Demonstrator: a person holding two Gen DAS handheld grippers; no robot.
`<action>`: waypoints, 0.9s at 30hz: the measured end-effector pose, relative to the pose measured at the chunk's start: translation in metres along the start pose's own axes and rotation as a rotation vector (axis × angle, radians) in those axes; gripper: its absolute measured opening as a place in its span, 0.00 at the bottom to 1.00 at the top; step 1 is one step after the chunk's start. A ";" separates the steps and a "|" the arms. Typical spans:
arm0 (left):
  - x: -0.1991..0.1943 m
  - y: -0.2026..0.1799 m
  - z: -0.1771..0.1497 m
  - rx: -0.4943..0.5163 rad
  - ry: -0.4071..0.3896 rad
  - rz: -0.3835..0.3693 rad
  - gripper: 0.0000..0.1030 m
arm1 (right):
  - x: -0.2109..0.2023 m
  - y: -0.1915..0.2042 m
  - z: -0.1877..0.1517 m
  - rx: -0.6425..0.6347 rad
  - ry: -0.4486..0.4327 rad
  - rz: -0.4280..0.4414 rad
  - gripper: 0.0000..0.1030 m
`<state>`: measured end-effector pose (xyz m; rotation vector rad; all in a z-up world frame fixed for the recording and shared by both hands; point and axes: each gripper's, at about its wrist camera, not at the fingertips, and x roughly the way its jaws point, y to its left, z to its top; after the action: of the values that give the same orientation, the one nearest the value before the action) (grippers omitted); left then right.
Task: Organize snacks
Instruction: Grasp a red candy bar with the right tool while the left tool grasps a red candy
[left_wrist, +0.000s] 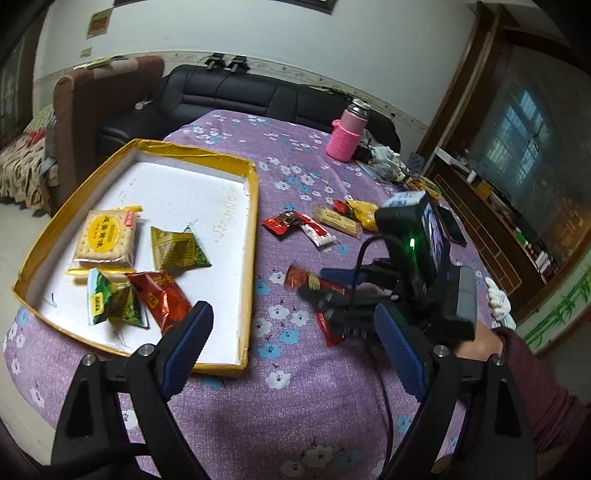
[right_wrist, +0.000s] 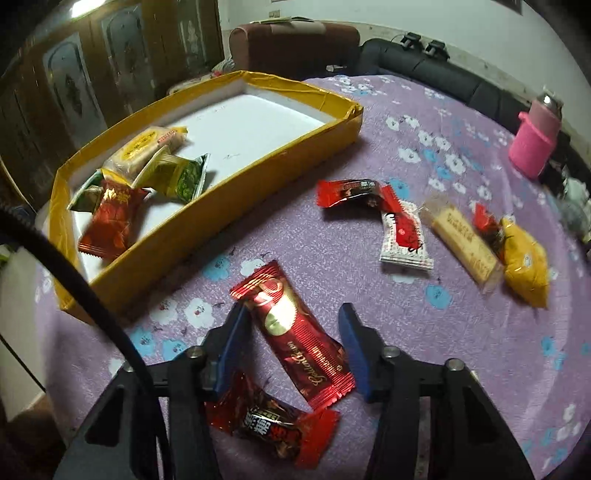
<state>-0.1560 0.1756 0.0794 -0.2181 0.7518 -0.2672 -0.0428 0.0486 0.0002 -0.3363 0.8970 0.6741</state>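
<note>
A gold-rimmed box (left_wrist: 251, 236) (right_wrist: 236, 206) with a white floor holds several snacks: a cracker pack (left_wrist: 105, 238), two green pouches and a red packet (right_wrist: 110, 225). My right gripper (right_wrist: 295, 332) is open with its fingers on either side of a long red wafer bar (right_wrist: 299, 339) lying on the purple cloth; it shows in the left wrist view (left_wrist: 332, 299). A red and black candy (right_wrist: 273, 428) lies under it. My left gripper (left_wrist: 291, 343) is open and empty over the box's near right corner.
More snacks lie on the cloth: a red packet (right_wrist: 351, 192), a white and red packet (right_wrist: 404, 240), a beige bar (right_wrist: 465, 243), a yellow pouch (right_wrist: 524, 266). A pink bottle (left_wrist: 349, 134) stands far back. A sofa (left_wrist: 258, 96) runs behind the table.
</note>
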 end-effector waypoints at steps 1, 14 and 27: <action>0.002 -0.003 0.000 0.018 0.005 -0.002 0.87 | -0.002 -0.005 -0.001 0.028 0.006 0.001 0.23; 0.096 -0.082 -0.007 0.399 0.217 -0.020 0.86 | -0.053 -0.106 -0.051 0.421 -0.171 0.054 0.23; 0.131 -0.093 -0.011 0.417 0.331 0.023 0.54 | -0.060 -0.123 -0.061 0.528 -0.227 0.150 0.23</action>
<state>-0.0866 0.0456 0.0142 0.2361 1.0048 -0.4372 -0.0243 -0.0994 0.0115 0.2765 0.8516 0.5731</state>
